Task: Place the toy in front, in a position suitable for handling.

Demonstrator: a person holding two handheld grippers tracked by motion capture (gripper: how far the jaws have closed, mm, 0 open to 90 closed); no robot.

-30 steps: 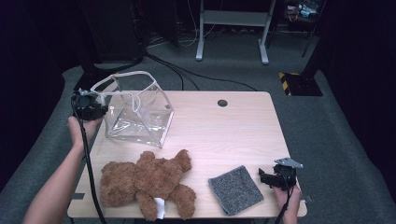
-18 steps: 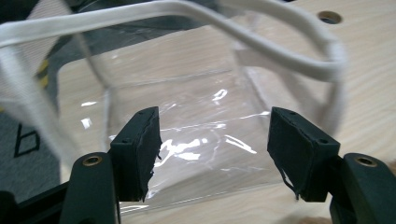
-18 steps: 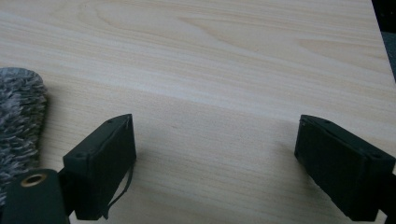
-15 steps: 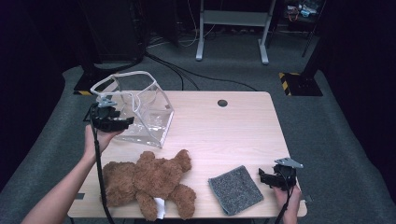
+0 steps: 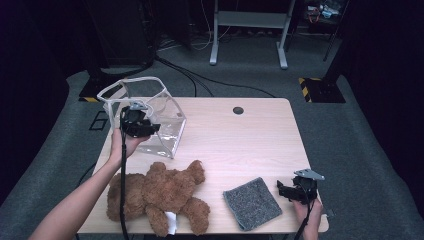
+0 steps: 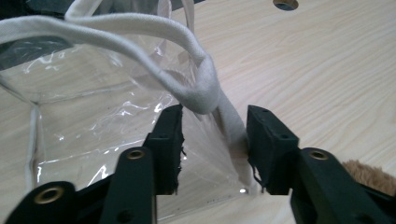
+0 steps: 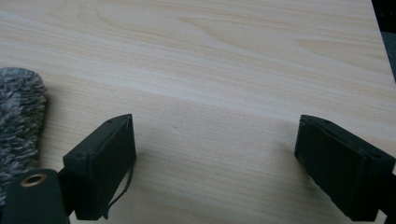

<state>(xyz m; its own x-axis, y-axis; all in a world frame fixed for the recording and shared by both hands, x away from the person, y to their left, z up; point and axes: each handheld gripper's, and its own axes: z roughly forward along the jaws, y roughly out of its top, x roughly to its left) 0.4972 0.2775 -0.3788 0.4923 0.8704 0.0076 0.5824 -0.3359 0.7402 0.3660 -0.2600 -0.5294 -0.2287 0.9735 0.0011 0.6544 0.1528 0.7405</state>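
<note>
A clear plastic bag [image 5: 165, 112] with white fabric trim and handles stands at the table's far left. My left gripper [image 5: 152, 129] is at its near side. In the left gripper view the bag's white seam [image 6: 205, 88] and crumpled plastic lie between the jaws of that gripper [image 6: 215, 135]. The jaws have just been closing, but a gap still shows beside the seam. A brown teddy bear [image 5: 160, 192] lies at the front left. A grey cloth [image 5: 251, 202] lies at the front. Just right of it, my right gripper [image 5: 281, 190] rests open over bare wood [image 7: 215, 158].
The wooden table [image 5: 240, 145] has a round cable hole [image 5: 238, 110] near its far edge. The teddy's fur [image 6: 369, 172] shows close by my left gripper. Cables and a metal stand [image 5: 247, 20] are on the grey floor beyond the table.
My left hand has moved right, from the bag's left rim to its near side, and now has the bag's seam between its jaws. The right hand has stayed still.
</note>
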